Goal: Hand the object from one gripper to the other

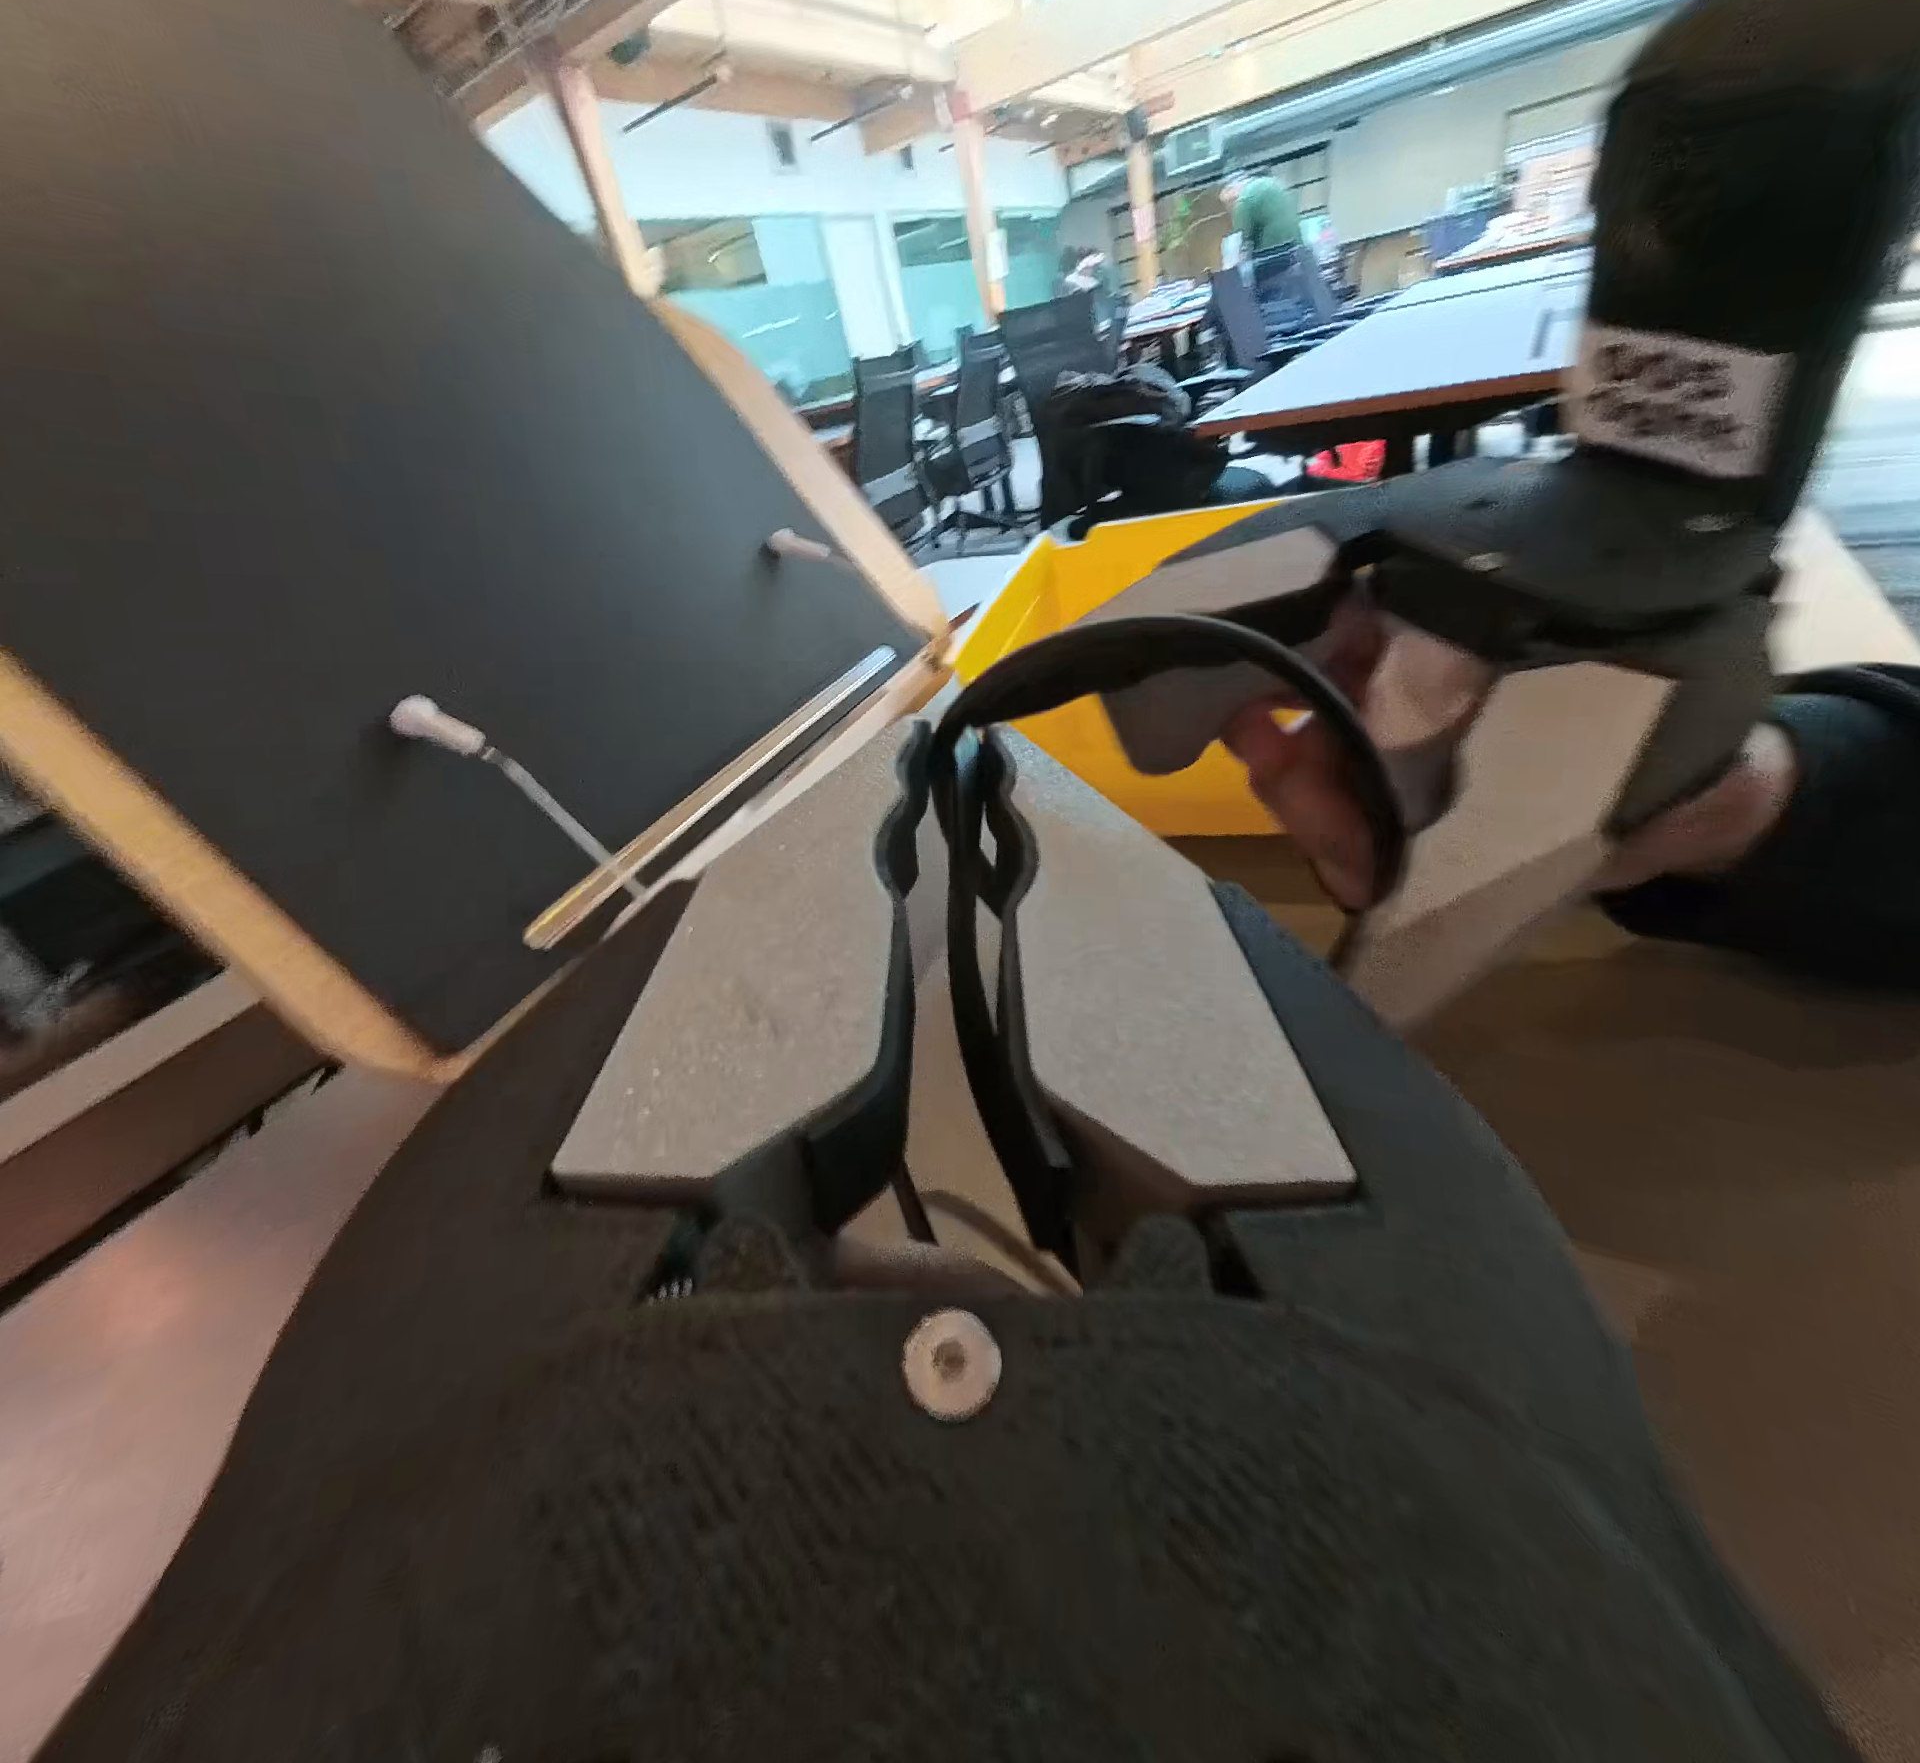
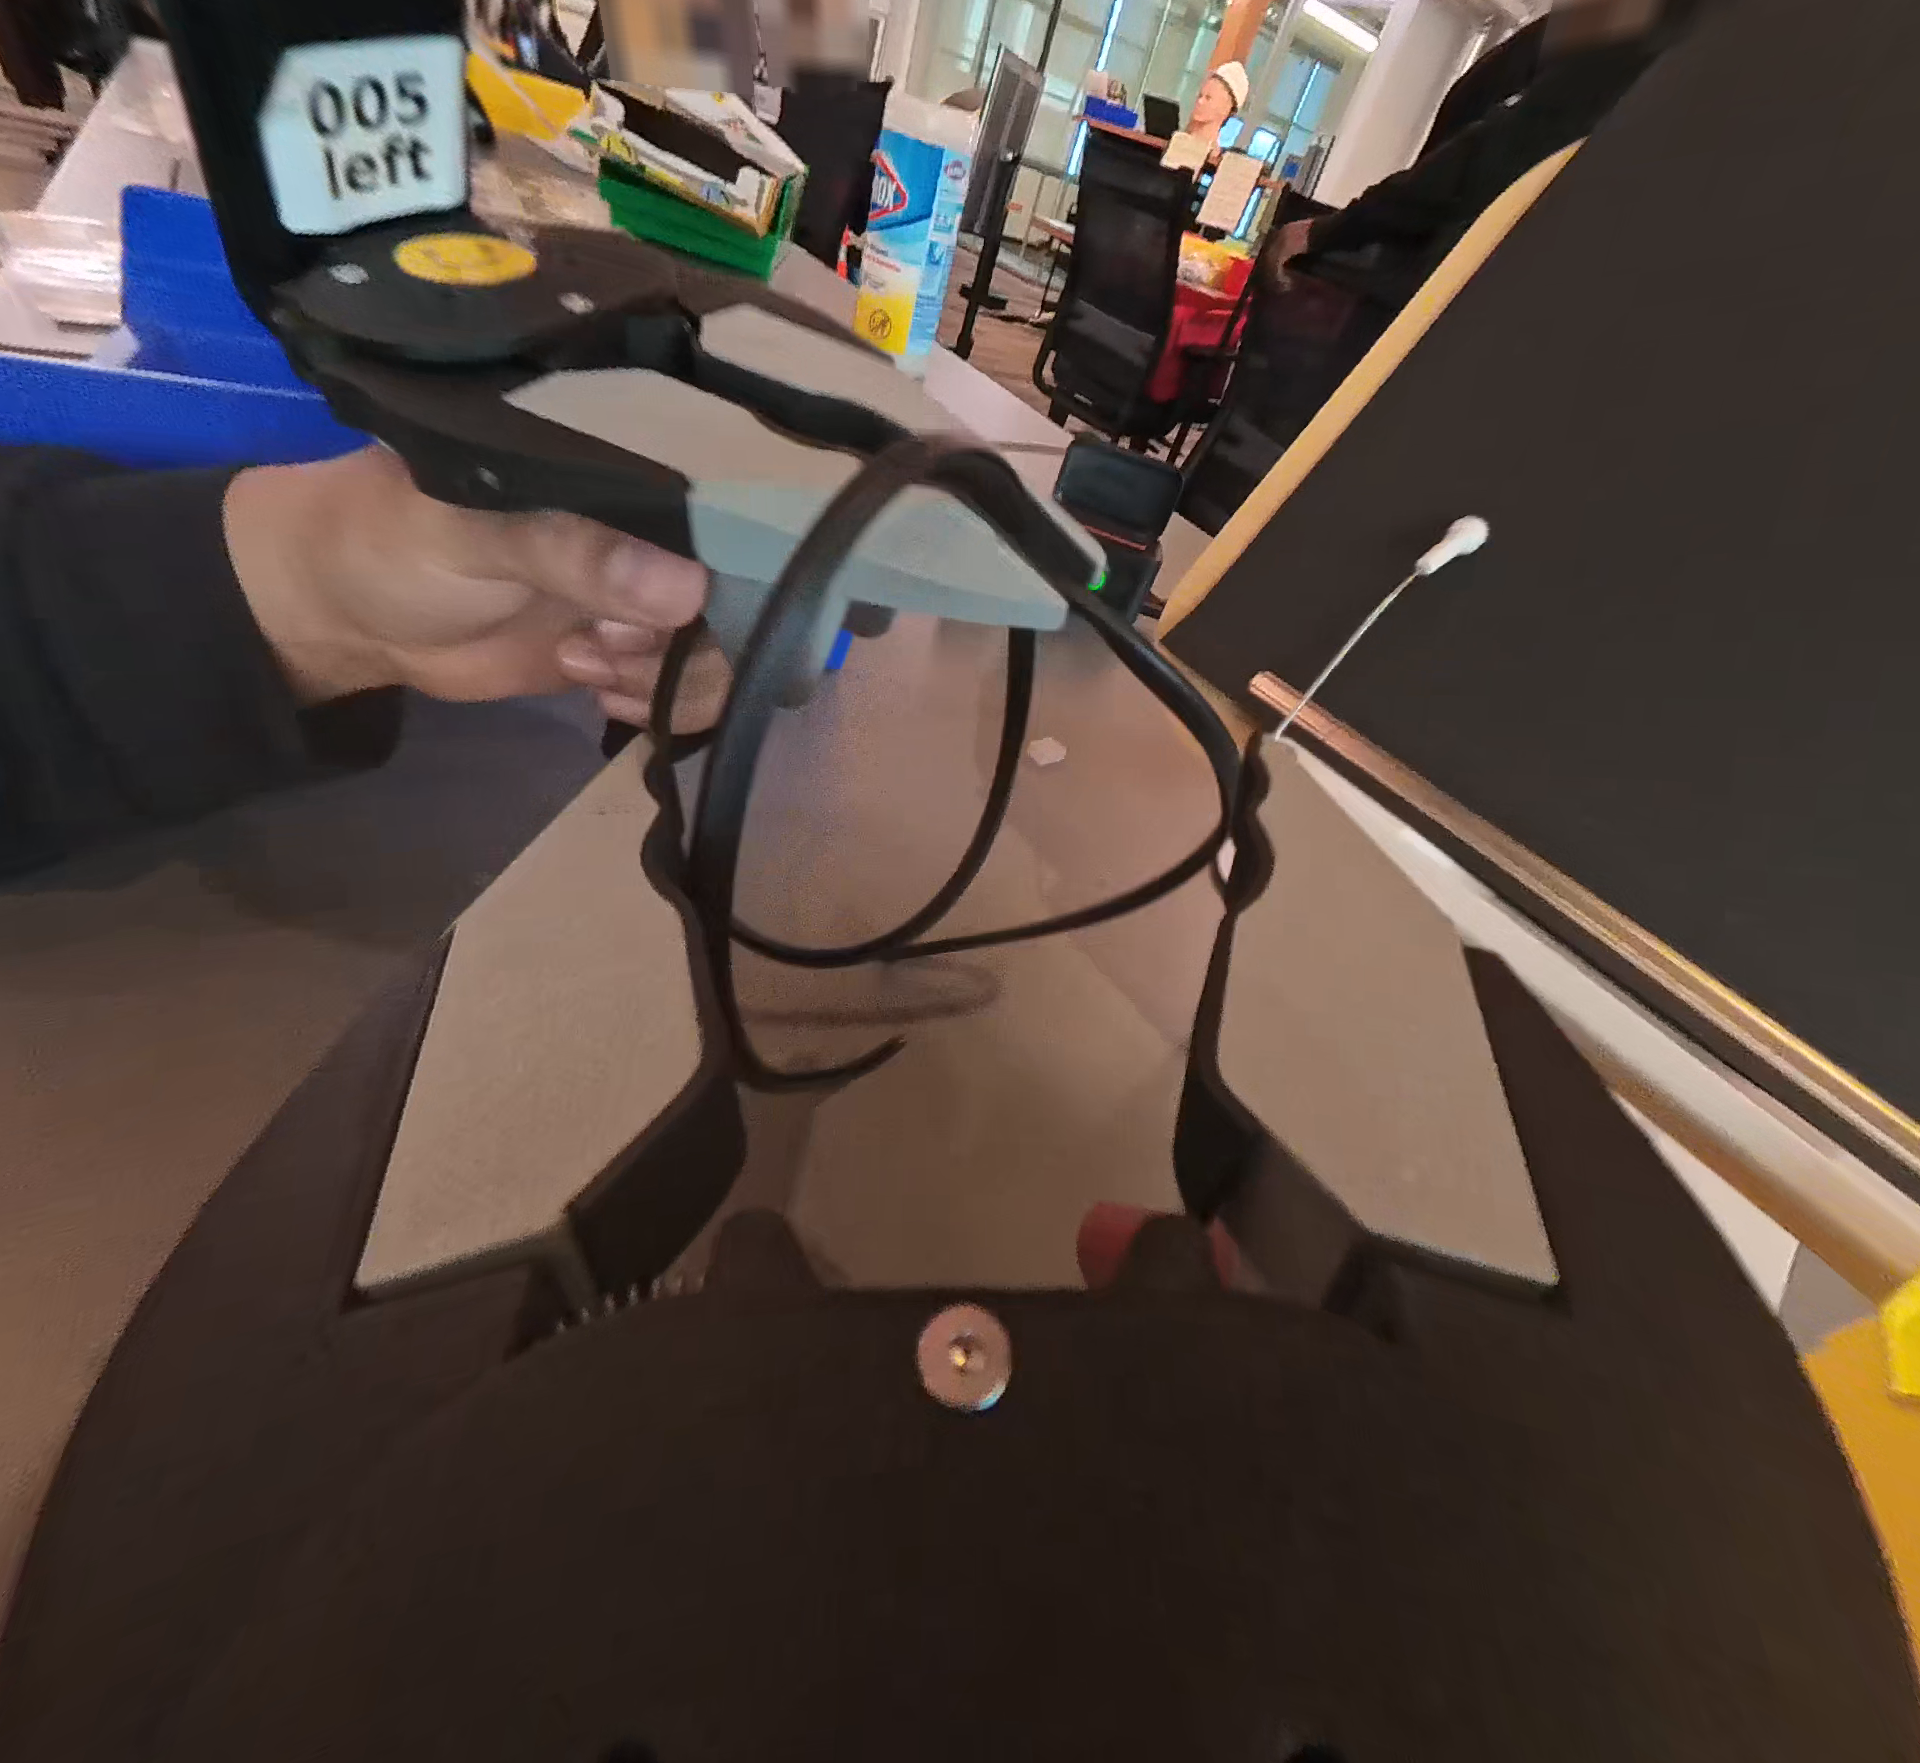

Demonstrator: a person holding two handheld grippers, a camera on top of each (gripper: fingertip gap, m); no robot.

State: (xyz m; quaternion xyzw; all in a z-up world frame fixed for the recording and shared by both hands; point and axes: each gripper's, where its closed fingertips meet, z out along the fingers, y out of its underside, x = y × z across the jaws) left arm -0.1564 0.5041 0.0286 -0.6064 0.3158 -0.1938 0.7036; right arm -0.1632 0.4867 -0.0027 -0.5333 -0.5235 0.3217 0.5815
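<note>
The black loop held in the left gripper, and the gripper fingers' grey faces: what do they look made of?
Black loop: looks like a rubber- or plastic-sheathed cable; smooth, slightly glossy, bending in soft curves and hanging slack below the left gripper.
Grey faces of the fingers: matte with a fine grainy texture, likely foam or a rubbery pad, set on black, seemingly printed plastic; the exact material is unclear.

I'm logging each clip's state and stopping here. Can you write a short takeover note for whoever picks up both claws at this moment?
Left claw: shut on the black cable, pinched at the fingertips; its loops hang below.
Right claw: open, fingers on either side of the hanging loop, not gripping it.
Cable: in the air above the table, in front of the tilted black board; the yellow bin is behind it.
Done: cable lifted and presented.
Left: shut the right claw on the loop, then open the left and draw it away.
</note>
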